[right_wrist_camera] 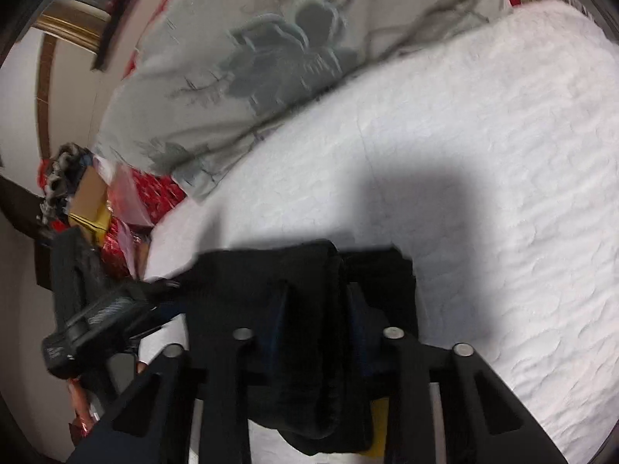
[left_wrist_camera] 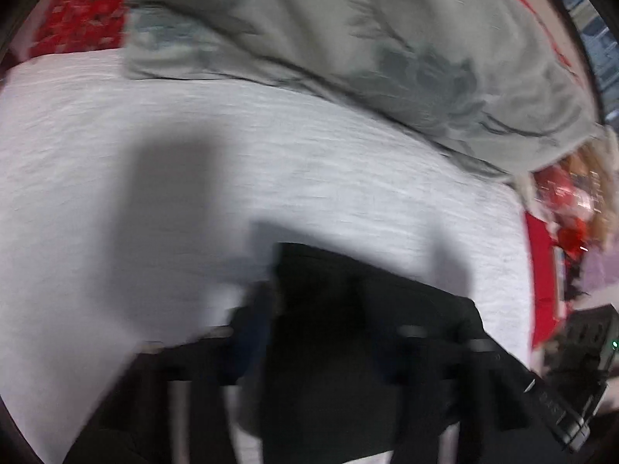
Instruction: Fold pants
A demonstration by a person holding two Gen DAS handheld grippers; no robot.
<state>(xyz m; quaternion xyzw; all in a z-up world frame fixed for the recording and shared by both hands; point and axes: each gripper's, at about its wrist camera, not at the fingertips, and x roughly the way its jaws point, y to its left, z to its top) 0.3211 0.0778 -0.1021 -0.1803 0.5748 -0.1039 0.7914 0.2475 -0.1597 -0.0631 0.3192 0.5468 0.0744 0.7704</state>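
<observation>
right wrist view showed the bed [right_wrist_camera: 483,162], spread with a white textured cover, filling most of the frame. a grey floral pillow [right_wrist_camera: 247,62] lay along its far side, touching the cover. the pants [right_wrist_camera: 309,309] were black, bunched into a thick fold with rolled edges, hanging just above the near part of the bed. the right hand-held gripper [right_wrist_camera: 315,321] was clamped on that bunch, its fingers [right_wrist_camera: 278,309] pressed into the cloth from both sides. left wrist view was blurred: the same black pants [left_wrist_camera: 348,309] ran as a flat dark sheet with a straight top edge over the white bed [left_wrist_camera: 154,147]. the left hand-held gripper [left_wrist_camera: 321,328] appeared closed on the cloth, dark fabric filling the space between its fingers. beyond the pillow [left_wrist_camera: 348,38] lay a red patterned cloth [left_wrist_camera: 81,11].
</observation>
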